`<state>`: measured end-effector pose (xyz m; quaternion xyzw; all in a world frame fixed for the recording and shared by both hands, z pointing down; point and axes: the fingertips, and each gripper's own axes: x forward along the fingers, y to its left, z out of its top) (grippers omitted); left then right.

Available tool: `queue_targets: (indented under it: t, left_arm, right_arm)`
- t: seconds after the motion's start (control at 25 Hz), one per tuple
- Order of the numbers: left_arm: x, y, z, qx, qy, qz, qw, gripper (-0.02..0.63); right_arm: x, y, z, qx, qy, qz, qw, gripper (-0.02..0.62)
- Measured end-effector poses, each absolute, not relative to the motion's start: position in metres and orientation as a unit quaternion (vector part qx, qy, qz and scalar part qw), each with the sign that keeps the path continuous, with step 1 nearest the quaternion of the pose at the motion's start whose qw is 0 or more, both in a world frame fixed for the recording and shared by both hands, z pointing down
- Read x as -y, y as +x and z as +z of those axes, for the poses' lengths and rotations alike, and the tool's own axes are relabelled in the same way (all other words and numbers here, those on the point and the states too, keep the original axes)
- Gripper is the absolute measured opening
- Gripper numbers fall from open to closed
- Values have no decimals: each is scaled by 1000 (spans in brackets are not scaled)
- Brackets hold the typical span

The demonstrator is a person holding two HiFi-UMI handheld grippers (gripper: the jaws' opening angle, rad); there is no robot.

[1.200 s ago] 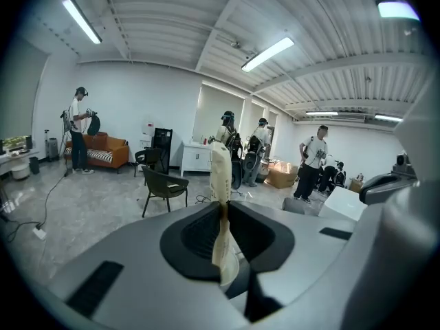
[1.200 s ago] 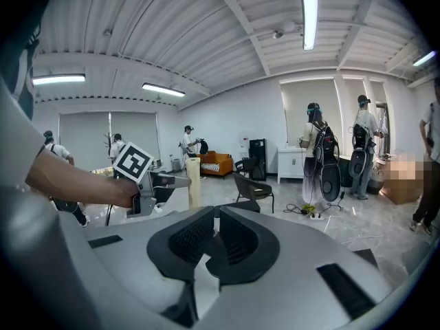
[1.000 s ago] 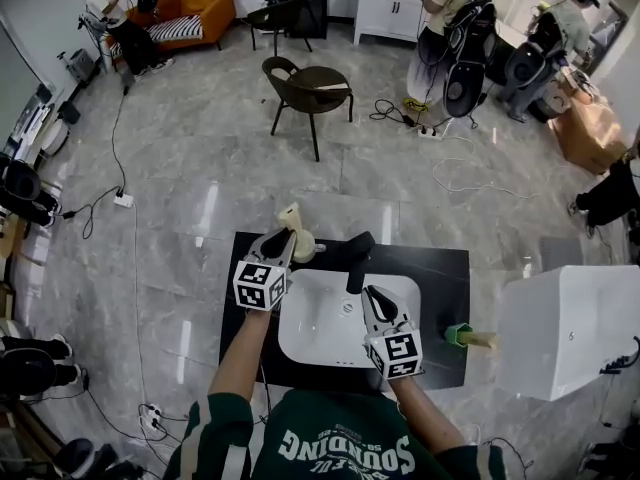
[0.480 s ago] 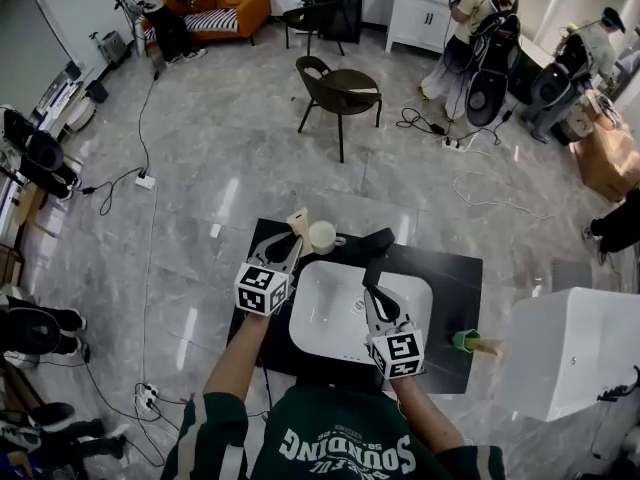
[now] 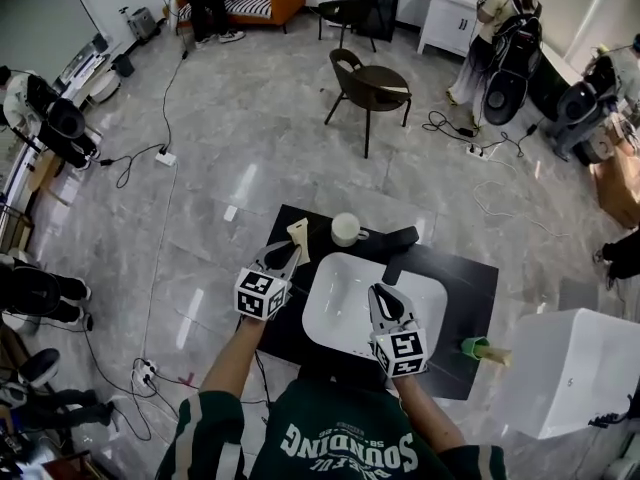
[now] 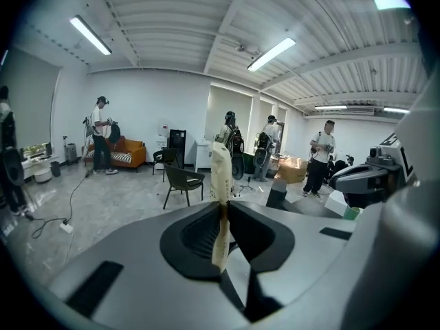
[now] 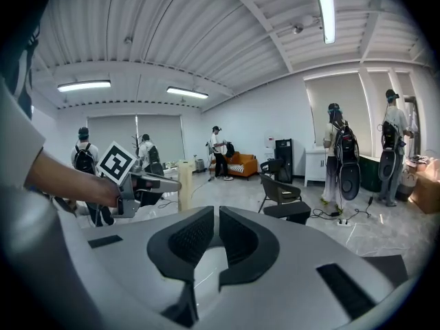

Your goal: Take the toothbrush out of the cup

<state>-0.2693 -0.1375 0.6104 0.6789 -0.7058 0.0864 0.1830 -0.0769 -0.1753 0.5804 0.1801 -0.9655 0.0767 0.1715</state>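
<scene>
Nearest in, the right gripper (image 5: 384, 299) hangs over the near right part of the white sink basin (image 5: 335, 318). Its own view shows the two black pads drawn in to a thin slit with nothing between them.

Across to the basin's left edge, and here's the left gripper (image 5: 284, 256), marker cube up, jaws pinching the toothbrush (image 5: 298, 234). The left gripper view shows it plainly: the pads are clamped on the lower part of a flat, cream-coloured handle, which stands upright with the top rising above the jaws.

So the toothbrush is out in the air, just beyond the basin's far left corner, over the black counter (image 5: 470, 278).

Behind the basin's far edge sits the cream cup (image 5: 345, 230), upright on the counter, near the toothbrush but clearly apart from it.

To the right of the cup, the black faucet (image 5: 400, 241) reaches toward the basin.

Off the basin's right side, at the counter's edge, lies a small green item (image 5: 470, 348) with a cream piece sticking out; what it is, I can't say.

Further back from the basin, a dark chair (image 5: 372, 86) stands on the grey tiled floor, with people at the room's edges.
</scene>
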Motion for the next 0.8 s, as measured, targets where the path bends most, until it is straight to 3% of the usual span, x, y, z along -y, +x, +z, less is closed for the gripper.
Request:
queue_targets:
  t: [0.8]
  left_arm:
    - [7, -303, 678, 715, 631, 148, 262, 51]
  right_arm:
    - [141, -124, 592, 971, 127, 76, 188, 43]
